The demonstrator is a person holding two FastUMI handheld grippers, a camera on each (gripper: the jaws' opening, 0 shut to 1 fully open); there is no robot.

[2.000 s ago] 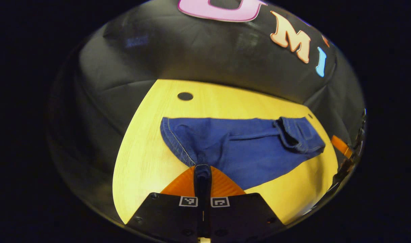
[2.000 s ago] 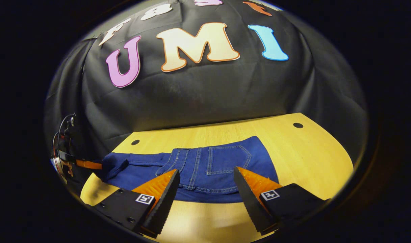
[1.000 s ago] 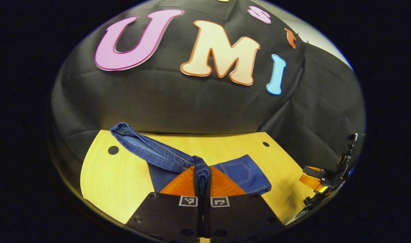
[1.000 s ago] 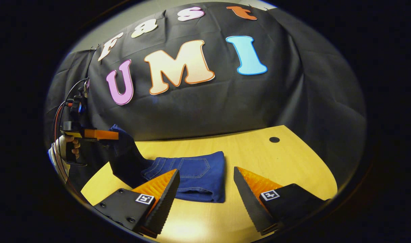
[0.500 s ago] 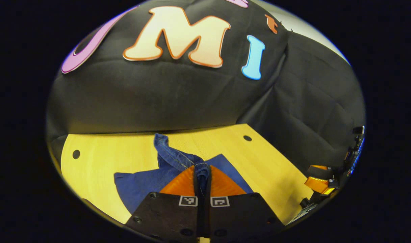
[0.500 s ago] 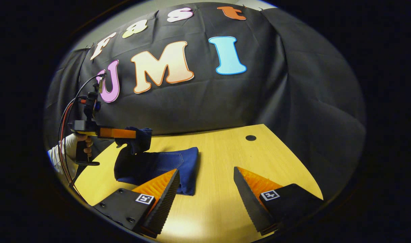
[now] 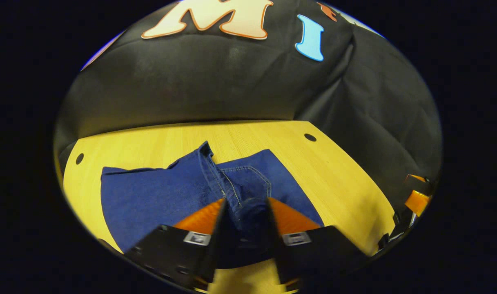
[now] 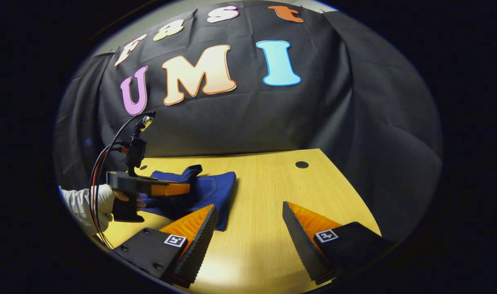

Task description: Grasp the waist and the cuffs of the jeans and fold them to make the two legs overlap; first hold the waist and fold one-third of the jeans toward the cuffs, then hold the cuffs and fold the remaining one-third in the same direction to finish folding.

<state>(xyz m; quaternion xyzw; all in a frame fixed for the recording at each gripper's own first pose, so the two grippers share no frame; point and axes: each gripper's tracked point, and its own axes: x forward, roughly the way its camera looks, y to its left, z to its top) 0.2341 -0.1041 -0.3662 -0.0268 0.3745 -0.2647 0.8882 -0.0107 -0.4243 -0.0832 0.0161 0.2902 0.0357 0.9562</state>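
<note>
Blue denim jeans (image 7: 162, 196) lay folded on wooden surface (image 7: 334, 171). Cuff end (image 7: 240, 204) sat between left gripper (image 7: 245, 222) fingers, parted, blurred. Right gripper (image 8: 248, 228) beside jeans, fingers wide apart, empty. Judgement: release flat, square edges.

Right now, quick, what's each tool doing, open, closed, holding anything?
Left tool: open, fingers apart around a bunched fold of the jeans, not pinching it.
Right tool: open, holding nothing, above the table.
</note>
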